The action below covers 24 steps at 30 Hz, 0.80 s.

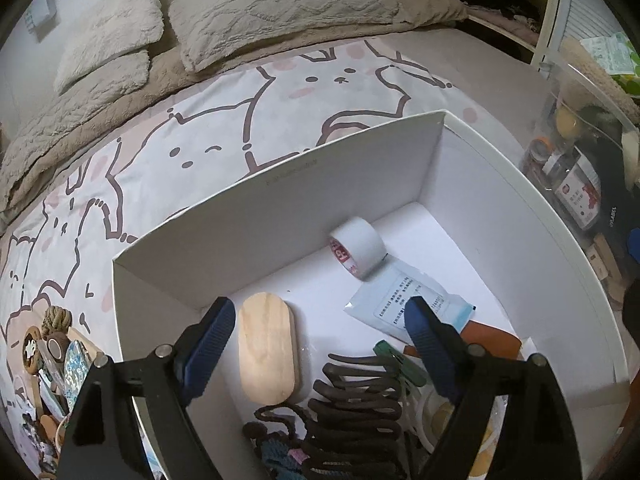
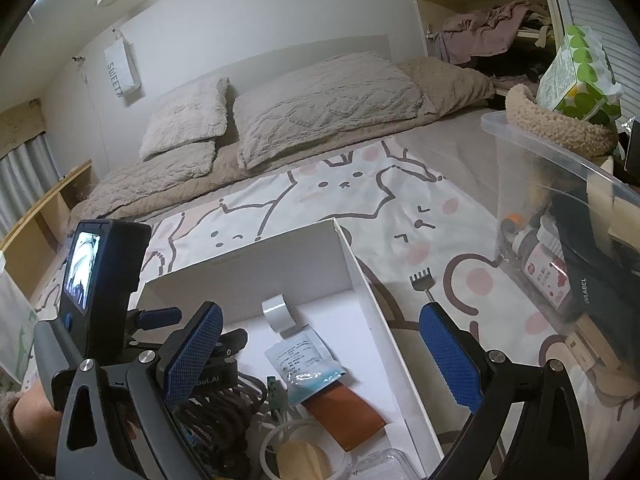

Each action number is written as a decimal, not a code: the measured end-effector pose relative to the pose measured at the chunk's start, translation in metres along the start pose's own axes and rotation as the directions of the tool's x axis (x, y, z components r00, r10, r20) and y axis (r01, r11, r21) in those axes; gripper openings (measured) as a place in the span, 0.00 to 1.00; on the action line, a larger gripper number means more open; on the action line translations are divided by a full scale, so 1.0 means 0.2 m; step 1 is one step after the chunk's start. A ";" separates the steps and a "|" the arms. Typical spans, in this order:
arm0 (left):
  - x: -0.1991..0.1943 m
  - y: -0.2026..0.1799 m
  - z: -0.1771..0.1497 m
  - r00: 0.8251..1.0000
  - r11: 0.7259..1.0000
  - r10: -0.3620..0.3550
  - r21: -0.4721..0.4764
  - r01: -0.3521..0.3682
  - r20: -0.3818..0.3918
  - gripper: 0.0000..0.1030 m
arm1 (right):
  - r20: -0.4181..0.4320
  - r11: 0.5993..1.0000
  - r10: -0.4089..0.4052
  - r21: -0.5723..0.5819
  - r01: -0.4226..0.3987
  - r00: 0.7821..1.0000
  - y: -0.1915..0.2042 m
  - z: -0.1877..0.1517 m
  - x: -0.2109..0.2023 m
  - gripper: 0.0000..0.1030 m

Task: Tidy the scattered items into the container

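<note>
Box (image 1: 280,216): wood block (image 1: 267,348) L view only; fork (image 2: 421,282) R only

The right gripper (image 2: 324,356) has blue bumpy pads and its jaws are wide apart with nothing between them. Under it sits a white cardboard box (image 2: 372,292) on a bed sheet with cartoon bunnies (image 2: 348,188). Inside the box are a white roll of tape (image 2: 279,312), a white paper packet (image 2: 302,360), a flat orange-brown leather piece (image 2: 346,416) and dark cords (image 2: 224,412). A small black metal fork-shaped tool (image 2: 421,282) lies on the sheet beside the box.
</note>
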<state>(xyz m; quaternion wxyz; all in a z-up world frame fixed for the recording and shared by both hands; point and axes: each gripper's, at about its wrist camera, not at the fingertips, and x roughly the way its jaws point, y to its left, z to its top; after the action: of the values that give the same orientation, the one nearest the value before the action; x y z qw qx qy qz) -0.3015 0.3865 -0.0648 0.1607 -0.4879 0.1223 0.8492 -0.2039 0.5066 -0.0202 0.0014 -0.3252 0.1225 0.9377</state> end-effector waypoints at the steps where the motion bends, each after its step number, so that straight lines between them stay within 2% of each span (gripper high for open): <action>1: 0.00 0.00 0.00 1.000 1.000 -0.003 0.000 0.003 0.001 0.84 | -0.001 1.000 -0.001 0.000 0.001 1.000 0.00 0.00 0.00 0.96; 8: -0.01 0.00 -0.01 1.000 1.000 -0.019 -0.005 0.019 -0.004 0.84 | 0.000 1.000 -0.014 -0.009 0.014 1.000 0.01 0.00 0.00 0.96; 17: -0.09 0.01 -0.05 0.998 0.998 -0.054 -0.016 0.054 0.033 0.84 | 0.036 0.998 -0.059 -0.009 0.060 0.998 -0.01 -0.01 -0.04 0.97; 18: -0.09 0.01 -0.06 0.998 0.998 -0.062 -0.019 0.062 0.033 0.85 | 0.042 0.998 -0.064 -0.015 0.065 0.997 0.00 -0.01 -0.04 0.99; 20: -0.11 0.01 -0.07 0.997 0.997 -0.074 -0.024 0.075 0.036 0.98 | 0.056 0.996 -0.081 -0.031 0.083 0.995 0.01 -0.01 -0.06 1.00; 24: -0.16 0.01 -0.09 0.995 0.997 -0.078 -0.016 0.079 0.060 1.00 | 0.063 0.994 -0.097 -0.037 0.100 0.993 0.02 -0.01 -0.09 1.00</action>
<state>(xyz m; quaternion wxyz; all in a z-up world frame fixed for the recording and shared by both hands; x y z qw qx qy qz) -0.2729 0.3727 -0.0464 0.1932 -0.4681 0.0905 0.8575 -0.1883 0.5046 -0.0094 0.0448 -0.3019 0.0875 0.9482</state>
